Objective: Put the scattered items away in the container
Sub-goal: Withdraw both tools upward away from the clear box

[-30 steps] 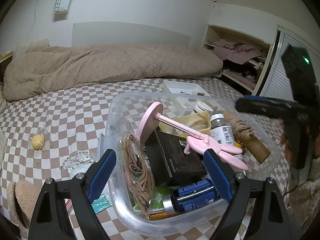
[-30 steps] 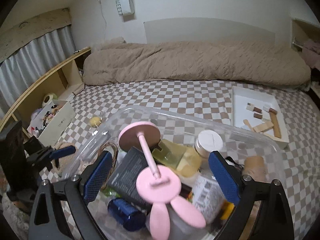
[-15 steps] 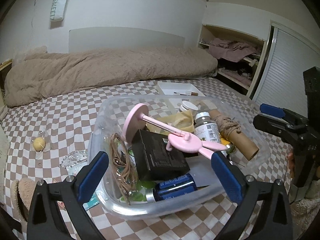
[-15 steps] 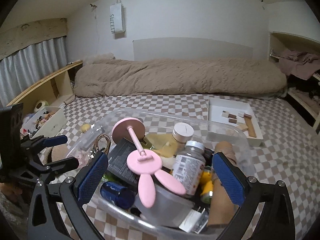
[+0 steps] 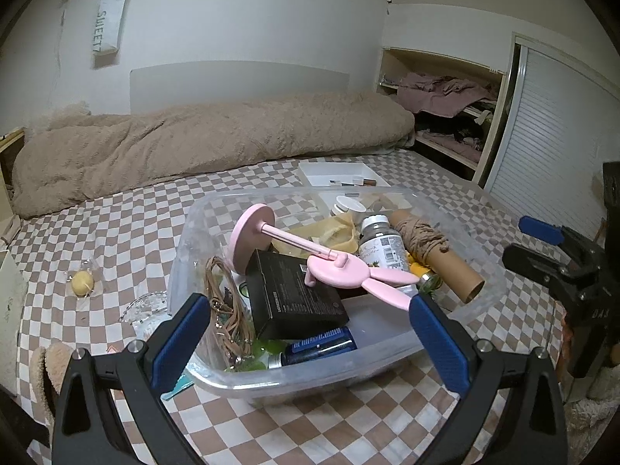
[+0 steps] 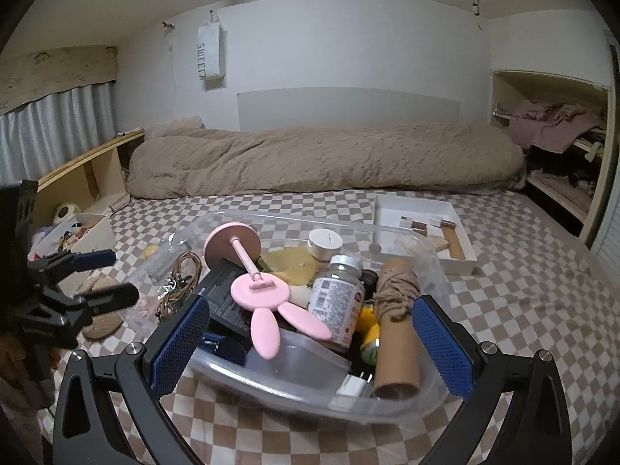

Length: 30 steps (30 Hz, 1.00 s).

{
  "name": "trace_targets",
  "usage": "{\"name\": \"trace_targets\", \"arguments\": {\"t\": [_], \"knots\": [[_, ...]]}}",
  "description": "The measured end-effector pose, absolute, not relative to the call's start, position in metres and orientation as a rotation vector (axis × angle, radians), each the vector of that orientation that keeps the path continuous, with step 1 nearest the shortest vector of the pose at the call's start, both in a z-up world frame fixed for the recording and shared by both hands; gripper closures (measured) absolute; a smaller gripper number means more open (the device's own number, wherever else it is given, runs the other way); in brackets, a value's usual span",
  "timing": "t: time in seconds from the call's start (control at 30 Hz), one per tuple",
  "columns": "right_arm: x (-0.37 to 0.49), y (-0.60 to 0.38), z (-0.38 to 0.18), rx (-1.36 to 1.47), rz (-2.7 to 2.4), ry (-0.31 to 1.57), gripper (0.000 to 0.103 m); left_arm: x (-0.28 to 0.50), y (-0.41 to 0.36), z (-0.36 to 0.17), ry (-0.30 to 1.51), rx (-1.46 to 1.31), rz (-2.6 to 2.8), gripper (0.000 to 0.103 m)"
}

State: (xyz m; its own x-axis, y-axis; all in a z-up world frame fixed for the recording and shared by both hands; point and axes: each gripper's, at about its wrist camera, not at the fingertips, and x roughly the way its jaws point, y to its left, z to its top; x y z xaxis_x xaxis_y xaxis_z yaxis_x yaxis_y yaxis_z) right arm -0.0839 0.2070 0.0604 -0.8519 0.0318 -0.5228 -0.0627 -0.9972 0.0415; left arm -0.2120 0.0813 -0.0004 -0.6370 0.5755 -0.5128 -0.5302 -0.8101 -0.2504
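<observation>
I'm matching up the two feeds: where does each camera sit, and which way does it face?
Left wrist: on the left gripper, near the clear plastic container, facing the bed's headboard wall; its open blue-padded fingers show, the right gripper at right.
Right wrist: on the right gripper, facing likewise; the left gripper at left.
Shared: container, pink bunny-eared stand, cardboard tube.

Clear glossy plastic container [image 5: 387,360]; fuzzy cloth blanket [image 5: 201,143].
</observation>
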Motion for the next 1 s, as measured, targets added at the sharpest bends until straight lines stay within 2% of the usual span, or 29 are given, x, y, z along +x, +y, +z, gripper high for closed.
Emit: {"name": "trace_targets", "arguments": {"t": [0.67,1.0], "knots": [[-0.042,0.203,0.068,-0.795,2.989,0.115,0.000,-0.174,0.070,0.021,-0.034,-0.730,2.488,0.000],[-0.041,0.184,0.068,-0.797,3.026,0.114,0.000,-0.164,0.030,0.027,-0.058,-0.720,2.576,0.000]]}}
